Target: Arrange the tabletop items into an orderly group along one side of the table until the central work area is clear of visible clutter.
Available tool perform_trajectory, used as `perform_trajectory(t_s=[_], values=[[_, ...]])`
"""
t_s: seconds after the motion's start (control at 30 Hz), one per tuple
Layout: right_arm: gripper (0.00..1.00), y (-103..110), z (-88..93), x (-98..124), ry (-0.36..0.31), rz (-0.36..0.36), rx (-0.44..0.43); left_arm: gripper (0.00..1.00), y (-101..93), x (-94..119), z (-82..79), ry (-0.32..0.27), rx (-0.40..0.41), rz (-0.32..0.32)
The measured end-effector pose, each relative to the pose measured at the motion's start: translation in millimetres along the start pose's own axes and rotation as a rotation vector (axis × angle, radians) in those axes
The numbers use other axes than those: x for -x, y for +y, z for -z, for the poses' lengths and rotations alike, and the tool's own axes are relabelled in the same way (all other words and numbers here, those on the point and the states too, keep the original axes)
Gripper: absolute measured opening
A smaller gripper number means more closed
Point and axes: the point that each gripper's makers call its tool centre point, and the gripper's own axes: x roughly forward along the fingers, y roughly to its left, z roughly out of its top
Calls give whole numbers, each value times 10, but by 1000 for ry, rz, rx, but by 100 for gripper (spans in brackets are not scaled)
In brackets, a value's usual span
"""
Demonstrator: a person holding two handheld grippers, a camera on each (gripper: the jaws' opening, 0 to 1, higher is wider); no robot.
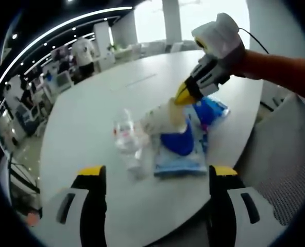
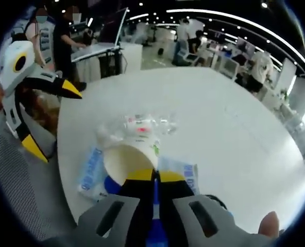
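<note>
On the white round table [image 1: 111,108] lie a blue-and-white plastic pack [image 1: 186,146], a crumpled clear plastic bottle [image 1: 126,136] and a pale paper cup [image 1: 165,117]. In the left gripper view the bottle sits at about nine o'clock of the pack, touching or nearly touching it, and the cup rests over the pack's far edge. The right hand-held gripper [image 1: 182,95] comes in from one o'clock, its yellow-tipped jaws pressed together on the cup's rim; in its own view the right hand-held gripper [image 2: 153,176] pinches the cup [image 2: 129,159] at the near rim, with the bottle [image 2: 137,126] just beyond at twelve o'clock. The left hand-held gripper [image 1: 156,172] hangs spread wide near the table's edge, holding nothing. The bottle's blurred outline may hide a second piece of clear plastic.
</note>
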Motion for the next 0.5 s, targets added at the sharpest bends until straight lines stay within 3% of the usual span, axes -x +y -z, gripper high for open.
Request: perform_trajectory(t_s=[0.23,0.5], values=[[1,-55,-5,92,13,-18,-47,79,-14,2,-14,-6,-4,5],[1,-118,-80,252,45,-32,-34,79,-27,7,-30,-14,-15,8]])
